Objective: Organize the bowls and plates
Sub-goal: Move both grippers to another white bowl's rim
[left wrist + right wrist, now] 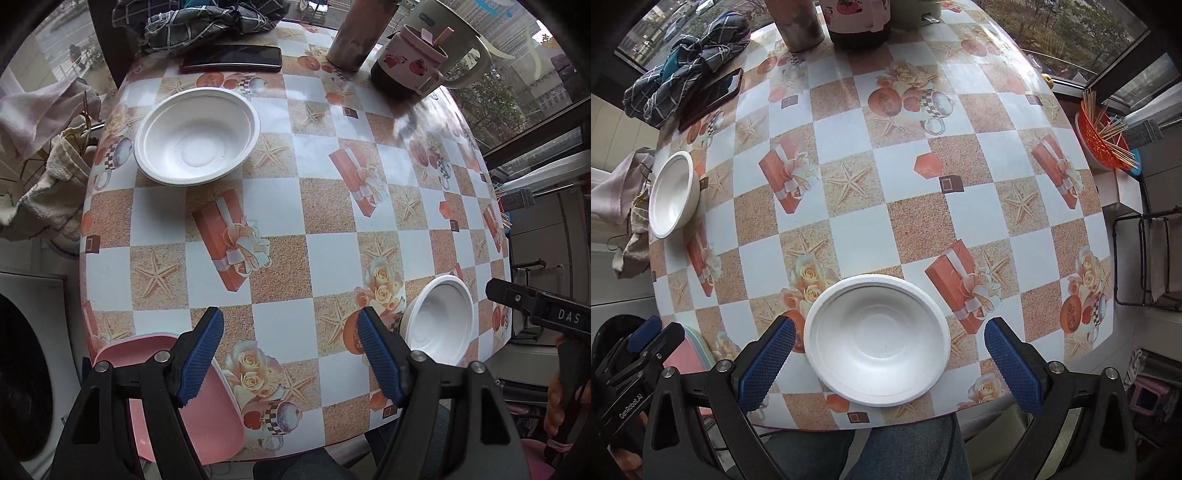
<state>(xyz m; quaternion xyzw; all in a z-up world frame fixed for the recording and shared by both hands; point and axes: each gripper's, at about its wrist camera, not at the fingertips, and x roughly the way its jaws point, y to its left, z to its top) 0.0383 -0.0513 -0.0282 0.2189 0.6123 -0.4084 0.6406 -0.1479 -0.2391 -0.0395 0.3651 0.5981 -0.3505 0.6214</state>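
Both grippers, right gripper [889, 360] and left gripper [291, 354], hang with fingers spread, empty. The near bowl [877, 339] sits between the right fingers; lower, pinch its rim squarely, then nest it in the far-left bowl [197, 135].

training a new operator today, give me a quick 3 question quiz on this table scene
1. True or false: the right tongs are shut on a bowl.
2. How many white bowls are on the table?
3. The pink plate lies below which tongs: A left, B right?

Key:
1. False; they are open, with the near white bowl between the fingers, ungripped.
2. Two; the other is the far white bowl.
3. A, the left tongs, also open.
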